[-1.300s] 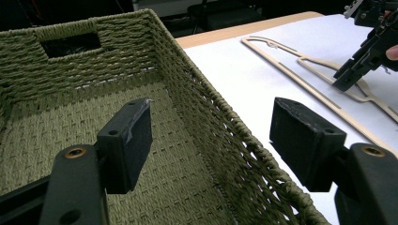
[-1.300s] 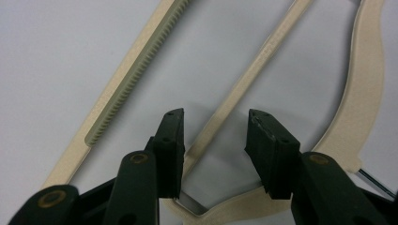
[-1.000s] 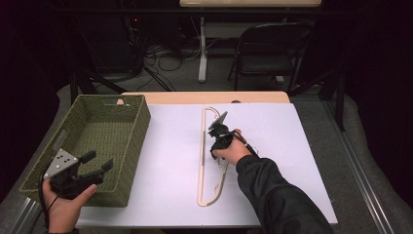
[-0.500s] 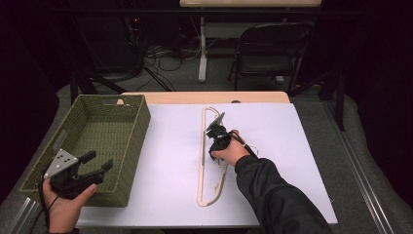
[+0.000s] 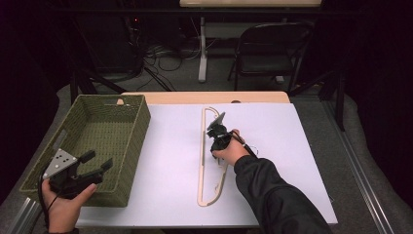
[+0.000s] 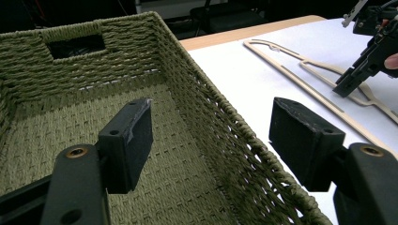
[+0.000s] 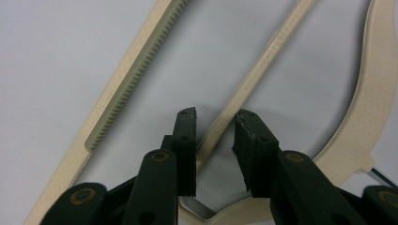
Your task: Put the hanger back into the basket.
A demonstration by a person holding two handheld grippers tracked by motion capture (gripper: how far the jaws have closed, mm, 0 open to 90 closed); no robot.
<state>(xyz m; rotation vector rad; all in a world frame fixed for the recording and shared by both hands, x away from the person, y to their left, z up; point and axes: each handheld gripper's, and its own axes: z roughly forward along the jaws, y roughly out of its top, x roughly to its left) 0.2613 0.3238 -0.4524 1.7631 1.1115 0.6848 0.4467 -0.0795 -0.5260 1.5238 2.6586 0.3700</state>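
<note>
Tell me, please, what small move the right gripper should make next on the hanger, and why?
Probably finish closing. The right gripper has just been closing, its jaws straddle a thin bar of the beige hanger lying flat on the white table, and gaps still show on both sides, so nothing is gripped yet.

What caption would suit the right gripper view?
Right gripper closing its jaws astride a thin bar of the beige hanger, pads not yet pressing.
</note>
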